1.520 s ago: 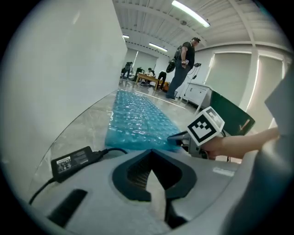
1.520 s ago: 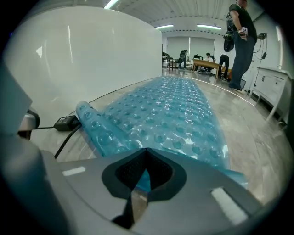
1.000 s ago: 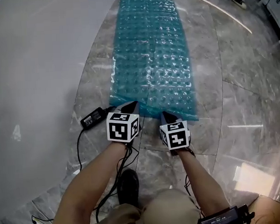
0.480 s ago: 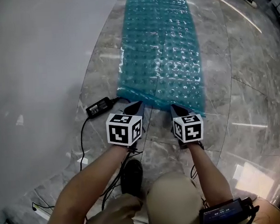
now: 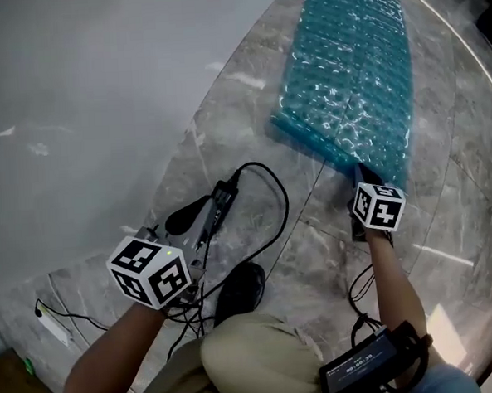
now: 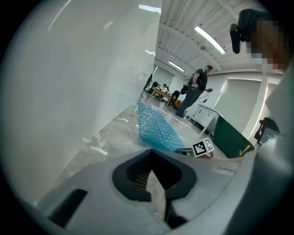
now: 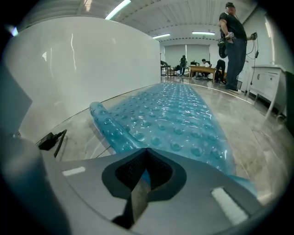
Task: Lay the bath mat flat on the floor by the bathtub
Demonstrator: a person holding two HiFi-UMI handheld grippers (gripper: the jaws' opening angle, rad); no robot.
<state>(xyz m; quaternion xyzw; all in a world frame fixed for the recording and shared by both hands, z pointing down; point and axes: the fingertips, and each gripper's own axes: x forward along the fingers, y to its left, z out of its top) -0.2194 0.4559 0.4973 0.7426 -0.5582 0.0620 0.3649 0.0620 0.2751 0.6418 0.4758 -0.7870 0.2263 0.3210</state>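
Observation:
The teal bubbled bath mat (image 5: 347,77) lies stretched out on the marble floor beside the white bathtub wall (image 5: 98,92). My right gripper (image 5: 363,176) is at the mat's near right corner, jaws shut with the mat's edge pinched between them. In the right gripper view the bath mat (image 7: 174,114) runs away from the right gripper (image 7: 140,188), its near left corner slightly humped. My left gripper (image 5: 194,224) is low at the left, well clear of the mat, shut and empty. From the left gripper (image 6: 154,183) the bath mat (image 6: 156,128) shows further off.
A black power adapter (image 5: 223,197) with a looping cable (image 5: 275,202) lies on the floor between the grippers. My shoe (image 5: 239,287) is below it. A white plug (image 5: 54,324) sits at the lower left. A person (image 7: 234,41) stands beyond the mat's far end.
My left gripper has let go of the mat's near edge and drawn back to the left. The right gripper stays on the edge. The view has swung left, so the mat sits upper right.

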